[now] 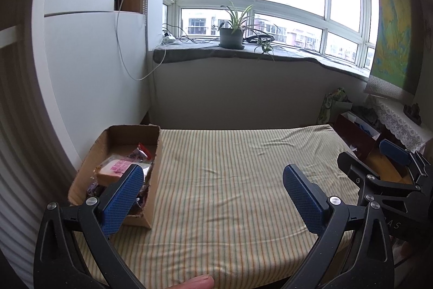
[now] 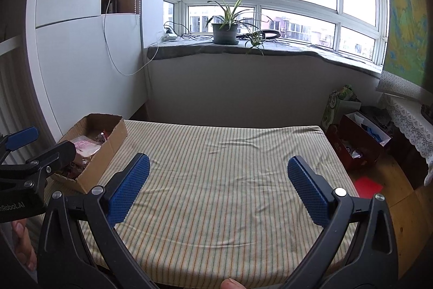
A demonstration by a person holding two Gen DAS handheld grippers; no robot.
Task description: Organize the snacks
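A cardboard box [image 1: 154, 172] stands at the left edge of the striped tablecloth [image 1: 230, 180], holding several wrapped snacks, among them a pink pack [image 1: 119, 165]. My left gripper [image 1: 213, 184] is open and empty, its left finger in front of the box's near right corner. In the right wrist view the same box [image 2: 108, 151] lies to the far left with the pink pack [image 2: 85, 145] inside. My right gripper [image 2: 217, 179] is open above the bare cloth [image 2: 216, 197] with nothing between its fingers. Each gripper shows at the edge of the other's view.
A windowsill with a potted plant [image 1: 231, 35] and cables runs along the back wall. A white cabinet [image 1: 89, 58] stands left of the table. On the floor to the right sit a dark red box [image 2: 357, 142], a green bag [image 2: 338, 102] and a red sheet [image 2: 368, 187].
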